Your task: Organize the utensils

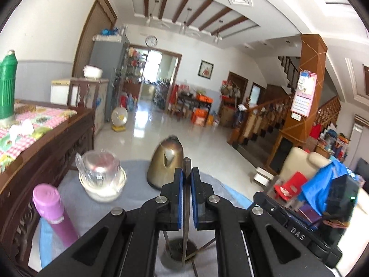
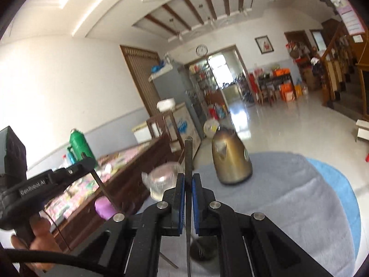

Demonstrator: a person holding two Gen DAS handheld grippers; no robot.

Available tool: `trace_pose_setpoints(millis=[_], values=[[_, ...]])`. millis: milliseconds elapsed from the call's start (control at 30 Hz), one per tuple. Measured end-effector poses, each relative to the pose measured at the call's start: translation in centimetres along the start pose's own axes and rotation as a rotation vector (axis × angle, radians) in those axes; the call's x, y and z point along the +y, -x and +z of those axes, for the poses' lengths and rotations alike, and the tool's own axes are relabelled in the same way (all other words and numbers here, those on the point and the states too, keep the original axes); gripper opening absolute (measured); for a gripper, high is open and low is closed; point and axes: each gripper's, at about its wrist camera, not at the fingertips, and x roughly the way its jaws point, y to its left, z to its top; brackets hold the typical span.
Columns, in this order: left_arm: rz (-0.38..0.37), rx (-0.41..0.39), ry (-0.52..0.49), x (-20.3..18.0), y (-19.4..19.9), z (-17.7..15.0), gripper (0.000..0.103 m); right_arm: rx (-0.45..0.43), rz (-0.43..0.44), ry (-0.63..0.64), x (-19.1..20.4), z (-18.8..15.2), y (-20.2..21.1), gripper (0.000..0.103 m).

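Note:
My left gripper [image 1: 186, 173] is shut on a thin metal utensil [image 1: 185, 207] that hangs upright. Its lower end is above a grey utensil holder [image 1: 170, 256] with several utensils in it. My right gripper [image 2: 188, 177] is shut on another thin dark utensil [image 2: 188, 152], also upright, over the same holder [image 2: 205, 251], where fork tines show. In the right wrist view the left gripper [image 2: 88, 162] appears at the left, held by a hand [image 2: 34, 233], with its slim utensil [image 2: 101, 187] slanting down from the jaws. Both grippers are raised above the table.
The round table has a grey cloth [image 2: 288, 196] over a blue edge. On it stand a golden kettle [image 1: 165, 161], a covered glass jar [image 1: 101, 173] and a purple bottle [image 1: 53, 212]. A dark wooden cabinet [image 1: 46, 152] with a checked cloth and a green flask [image 1: 8, 87] lies to the left.

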Motion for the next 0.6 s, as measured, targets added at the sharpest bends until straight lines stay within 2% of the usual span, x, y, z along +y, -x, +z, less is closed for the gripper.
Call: trace_pose_setpoints(millis=[100,167,267,367,433,500,533,567,600], values=[[0.03,-0.018,-0.008,-0.1,-2.0,-0.6,0.007,-0.025,-0.041,0.04,0.7,0.0,-1.6,0.006],[0.051,-0.015,-0.007,0.1,-3.2,-1.4,0.007,-0.004,-0.065,0.059,1.0,-0.6,-2.9,0.006],[0.053,0.035,0.027,0.9,-5.3,-3.7,0.007,0.045,-0.104,0.098,1.1,-2.4,-4.2,0.006],[0.052,0.132,0.062,2.0,-7.4,-6.1,0.007,0.126,-0.114,0.101,0.6,-3.8,-5.1,0.007],[0.042,0.187,0.092,2.6,-7.9,-7.0,0.008,0.17,-0.098,0.083,0.3,-4.3,-5.3,0.009],[0.023,0.198,0.101,2.9,-7.3,-7.3,0.01,0.216,-0.081,0.055,-0.2,-4.3,-5.3,0.01],[0.025,0.192,0.094,2.9,-6.5,-7.3,0.019,0.224,-0.074,0.043,-0.5,-4.1,-4.8,0.011],[0.024,0.18,0.087,3.0,-5.6,-7.2,0.039,0.226,-0.07,0.03,-0.9,-4.0,-4.4,0.014],[0.02,0.157,0.084,3.1,-4.5,-7.1,0.047,0.217,-0.063,0.011,-1.2,-3.8,-3.7,0.016]])
